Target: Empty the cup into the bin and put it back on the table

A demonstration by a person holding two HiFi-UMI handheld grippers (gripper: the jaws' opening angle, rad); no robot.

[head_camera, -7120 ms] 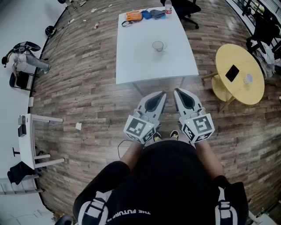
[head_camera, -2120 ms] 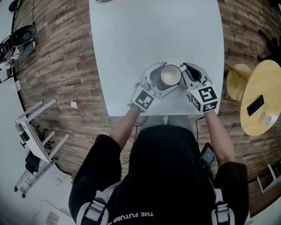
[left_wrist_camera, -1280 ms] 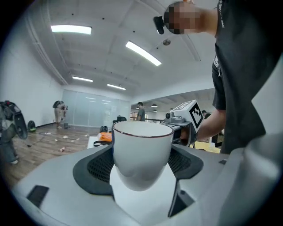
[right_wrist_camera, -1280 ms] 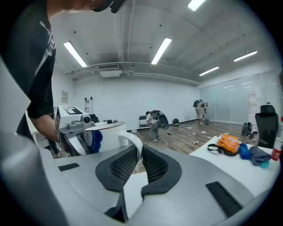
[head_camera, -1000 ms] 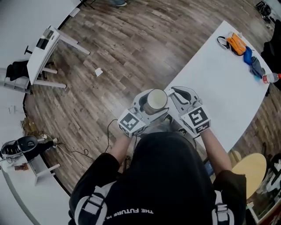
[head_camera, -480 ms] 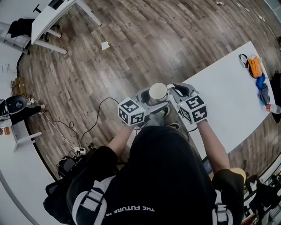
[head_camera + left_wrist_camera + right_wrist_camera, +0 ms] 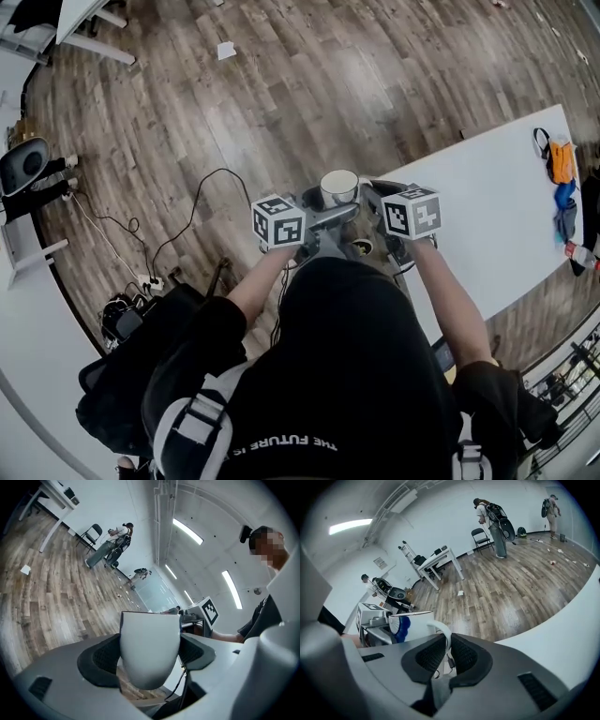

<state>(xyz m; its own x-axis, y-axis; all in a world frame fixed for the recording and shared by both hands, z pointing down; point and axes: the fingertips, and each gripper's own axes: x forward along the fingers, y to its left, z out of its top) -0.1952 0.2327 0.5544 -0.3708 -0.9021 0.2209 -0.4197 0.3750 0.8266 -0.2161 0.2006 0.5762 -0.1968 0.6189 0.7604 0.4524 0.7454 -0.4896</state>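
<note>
Holding cup (image 7: 338, 187) upright over the floor (image 7: 234, 112), just off the surface (image 7: 487, 206). Left gripper (image 7: 150, 656) is clamped on its body, right gripper (image 7: 446, 654) pinched on the handle (image 7: 443, 632). No bin in view. Risk: if the grippers drift apart the handle could twist, causing a slip or early spill.

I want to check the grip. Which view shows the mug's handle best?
The right gripper view: the white handle runs between the jaws of the right hand-held gripper. The left gripper view shows only the mug body; the head view, its rim from above.
</note>
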